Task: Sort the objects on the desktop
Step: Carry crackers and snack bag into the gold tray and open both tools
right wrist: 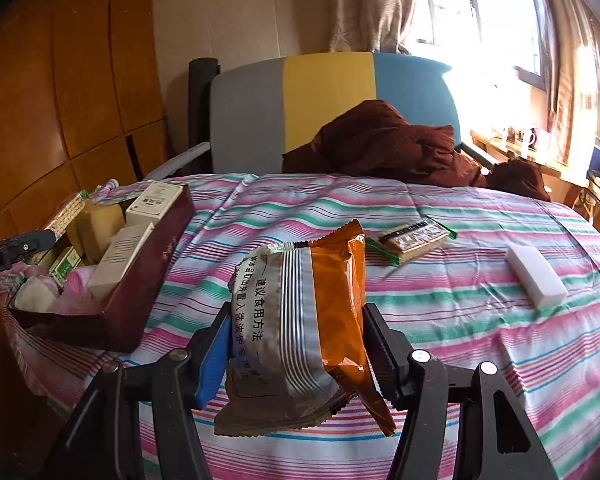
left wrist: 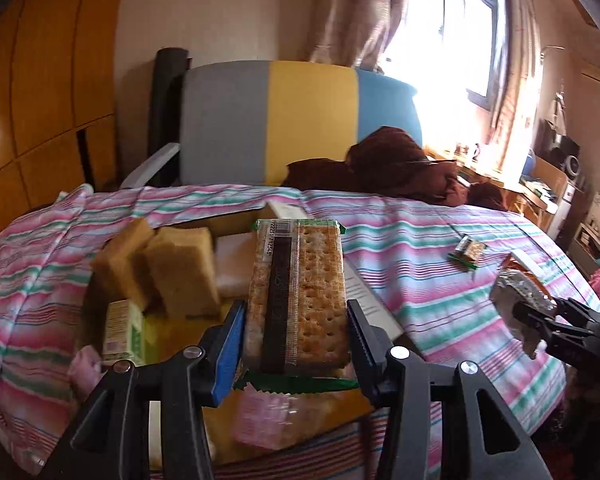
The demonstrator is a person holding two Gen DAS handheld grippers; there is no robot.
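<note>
Cracker packet (left wrist: pixel 298 296) sits clamped between the two fingers of the left claw (left wrist: pixel 296 344), standing on end with its long axis running straight away from the claw, barcode end farthest out. Directly below and ahead of it lies the dark red box (right wrist: pixel 140 280), already crowded: two tan sponge blocks (left wrist: pixel 180 268) lean together at the left, a small green-and-white carton (left wrist: pixel 122 332) stands near the claw's left finger, and something pink (left wrist: pixel 268 416) lies beneath the packet. The left claw is thus over the box, so its packet needs only to go down into the free space beside the sponges, judging by how things lie.

The right claw (right wrist: pixel 296 348) is shut on an orange and silver snack bag (right wrist: pixel 300 332), held with its long axis pointing away from the claw and its crimped lower edge hanging below the fingers. It hovers above the striped cloth (right wrist: pixel 420 320), and the box lies to its left, well apart. On the cloth beyond it, to the right, a second cracker packet (right wrist: pixel 414 238) lies flat with its long axis across the view, and farther right a white block (right wrist: pixel 536 276) rests alone. Both loose things are nearer the right claw than the left
</note>
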